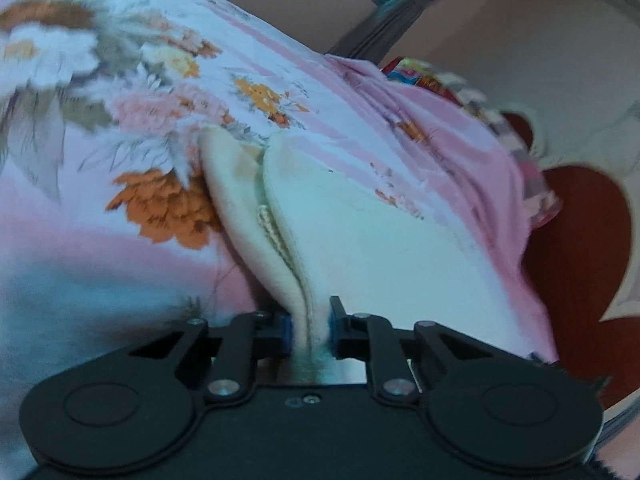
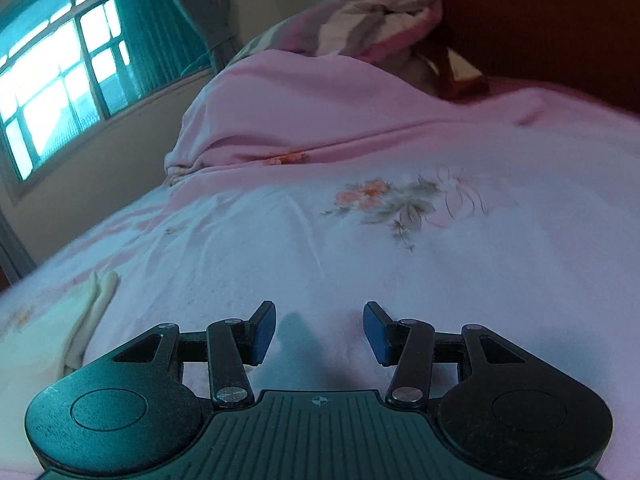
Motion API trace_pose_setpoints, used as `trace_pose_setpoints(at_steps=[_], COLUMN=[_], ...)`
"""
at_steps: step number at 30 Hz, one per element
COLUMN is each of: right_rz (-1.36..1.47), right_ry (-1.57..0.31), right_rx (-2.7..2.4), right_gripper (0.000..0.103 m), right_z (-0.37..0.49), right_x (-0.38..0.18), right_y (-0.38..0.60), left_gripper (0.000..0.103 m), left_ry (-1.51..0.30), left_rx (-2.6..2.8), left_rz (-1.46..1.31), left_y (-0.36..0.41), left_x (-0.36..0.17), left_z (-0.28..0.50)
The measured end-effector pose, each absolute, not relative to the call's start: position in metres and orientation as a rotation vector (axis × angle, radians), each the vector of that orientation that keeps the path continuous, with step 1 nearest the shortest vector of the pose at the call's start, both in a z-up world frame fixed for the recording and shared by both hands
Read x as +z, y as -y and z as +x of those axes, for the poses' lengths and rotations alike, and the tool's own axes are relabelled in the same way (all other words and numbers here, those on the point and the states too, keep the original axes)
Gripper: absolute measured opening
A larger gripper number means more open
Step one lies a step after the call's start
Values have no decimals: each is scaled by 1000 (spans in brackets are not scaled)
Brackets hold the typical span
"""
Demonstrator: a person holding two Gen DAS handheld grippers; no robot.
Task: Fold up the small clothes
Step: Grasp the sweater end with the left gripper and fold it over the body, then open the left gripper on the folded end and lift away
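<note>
A small cream fleece garment [image 1: 340, 232] lies on the pink floral bedsheet [image 1: 100, 120], creased along a seam. My left gripper [image 1: 310, 324] is shut on the garment's near edge, with cloth bunched between its blue pads. In the right wrist view, my right gripper [image 2: 320, 332] is open and empty, just above the bedsheet [image 2: 360, 248]. A cream edge of the garment [image 2: 96, 304] shows at the far left of that view.
A pink duvet roll [image 2: 300, 100] and a striped pillow [image 2: 380, 16] lie at the head of the bed, against a dark red headboard [image 2: 520, 20]. A window [image 2: 60, 80] is on the left wall. Another patterned pillow [image 1: 432, 76] shows in the left wrist view.
</note>
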State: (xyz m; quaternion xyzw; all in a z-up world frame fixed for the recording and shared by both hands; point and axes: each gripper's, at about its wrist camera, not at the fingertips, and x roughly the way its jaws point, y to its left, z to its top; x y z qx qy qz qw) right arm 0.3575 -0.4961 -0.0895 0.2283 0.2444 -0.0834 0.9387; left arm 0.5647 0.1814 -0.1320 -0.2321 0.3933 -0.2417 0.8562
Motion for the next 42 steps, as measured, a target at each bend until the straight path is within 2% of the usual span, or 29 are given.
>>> trace_pose_setpoints(at_steps=[8, 15, 26, 32, 38, 39, 41, 42], right_rz=[499, 626, 741, 791, 813, 814, 817, 819], right_ry=[-465, -410, -348, -322, -311, -310, -307, -306], right_rx=[-164, -148, -112, -100, -95, -95, -94, -94], right_gripper=[49, 49, 49, 49, 49, 49, 49, 49], right_z=[353, 343, 331, 326, 322, 322, 321, 321], right_x=[-90, -97, -102, -105, -105, -105, -105, -105], right_y=[499, 518, 530, 534, 536, 536, 536, 536], left_gripper=[11, 11, 11, 11, 11, 14, 31, 51], left_ry=[-848, -861, -955, -942, -868, -862, -896, -897], left_rx=[-437, -437, -384, -328, -276, -273, -275, -289], left_rz=[-351, -236, -61, -20, 62, 94, 129, 131], left_y=[-132, -38, 109, 140, 162, 168, 181, 186], left_x=[-69, -27, -42, -53, -42, -41, -46, -48], left_z=[561, 567, 576, 569, 552, 549, 551, 551])
